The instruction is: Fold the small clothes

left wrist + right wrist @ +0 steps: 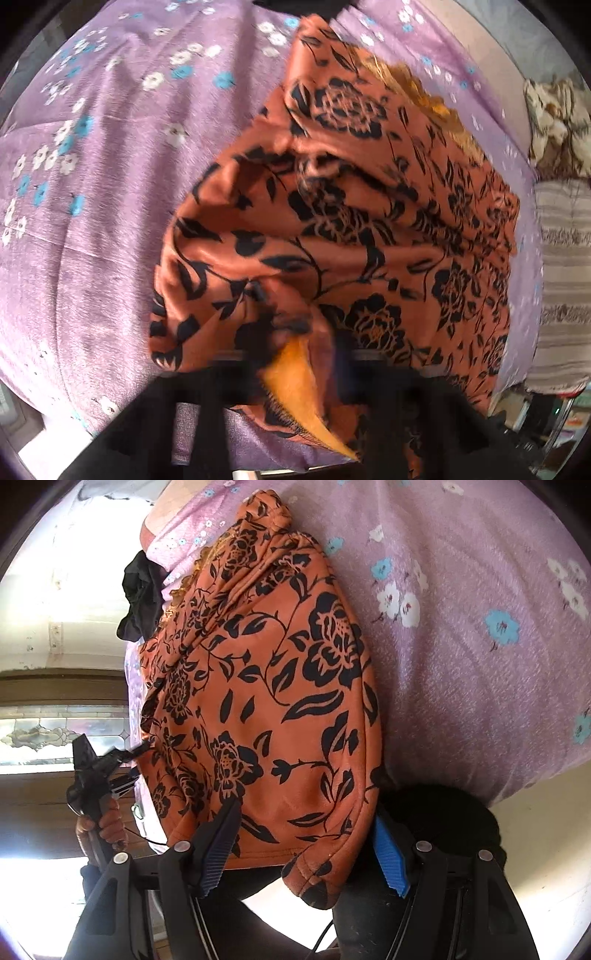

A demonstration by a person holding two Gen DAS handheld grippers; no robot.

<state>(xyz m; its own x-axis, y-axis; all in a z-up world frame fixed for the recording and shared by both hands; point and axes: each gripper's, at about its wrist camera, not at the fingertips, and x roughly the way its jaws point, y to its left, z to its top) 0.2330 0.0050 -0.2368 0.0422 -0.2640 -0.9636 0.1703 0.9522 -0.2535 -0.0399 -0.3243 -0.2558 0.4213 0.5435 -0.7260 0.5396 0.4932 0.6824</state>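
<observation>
- Orange floral garment (pixel 258 701) lies on the purple bedsheet (pixel 480 664), its hem between the wide-spread right hand-held gripper (pixel 306 853) fingers.
- Left hand-held gripper (pixel 295 373) pinches a garment fold.
- Only the right view shows the left hand (pixel 103 827).

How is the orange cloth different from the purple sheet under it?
The orange cloth has black flowers; the purple sheet has small white and blue ones. The cloth is bunched and folded over; the sheet is spread out flat. The cloth is smaller and lies on top of the sheet. Both are soft, flowery fabric.
</observation>
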